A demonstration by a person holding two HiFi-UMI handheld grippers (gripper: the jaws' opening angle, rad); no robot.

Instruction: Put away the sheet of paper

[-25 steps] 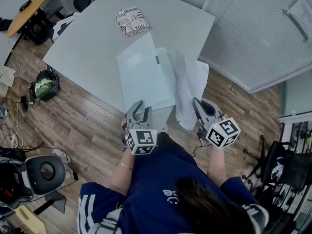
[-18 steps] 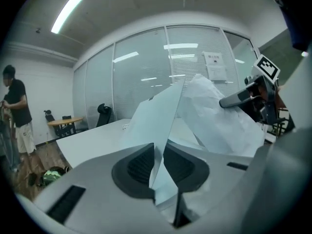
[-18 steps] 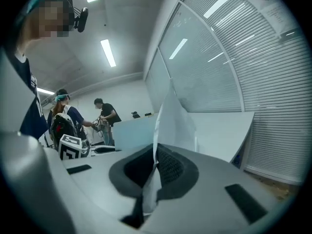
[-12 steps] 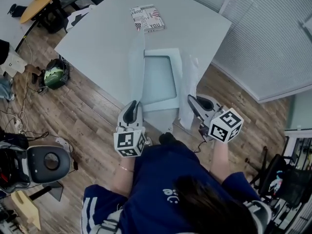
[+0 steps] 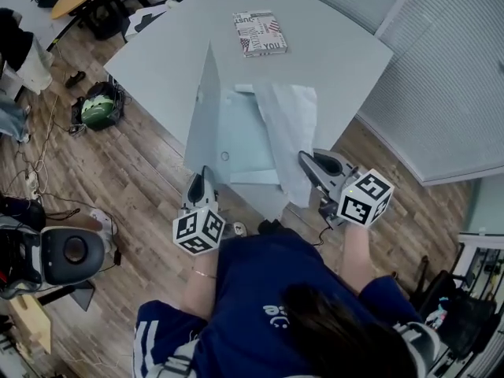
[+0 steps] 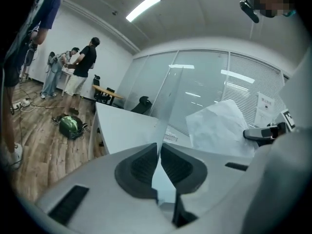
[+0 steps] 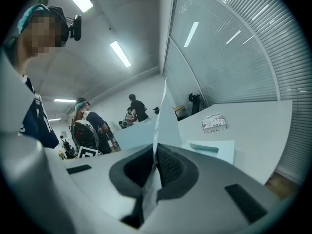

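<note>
The right gripper [image 5: 309, 164] is clamped tight on the sheet of paper [image 5: 287, 128], which extends ahead of it over the folder [image 5: 246, 144]. The left gripper [image 5: 199, 181] has just been closing its jaws and now pinches the upright cover [image 5: 206, 113] ahead.

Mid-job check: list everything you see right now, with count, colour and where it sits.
table: one, pale grey, middle of the head view.
folder: one, translucent pale blue, at the table's near edge, its cover lifted upright.
sheet of paper: one, white, over the folder's right side.
booklet: one, printed red, white and black, far side of the table.
bag: one, green and black, on the wood floor left of the table.
people: several, far background of the left gripper view.
left gripper: one, grey; jaws have just been closing and now pinch the cover.
right gripper: one, grey, shut on the sheet of paper.
</note>
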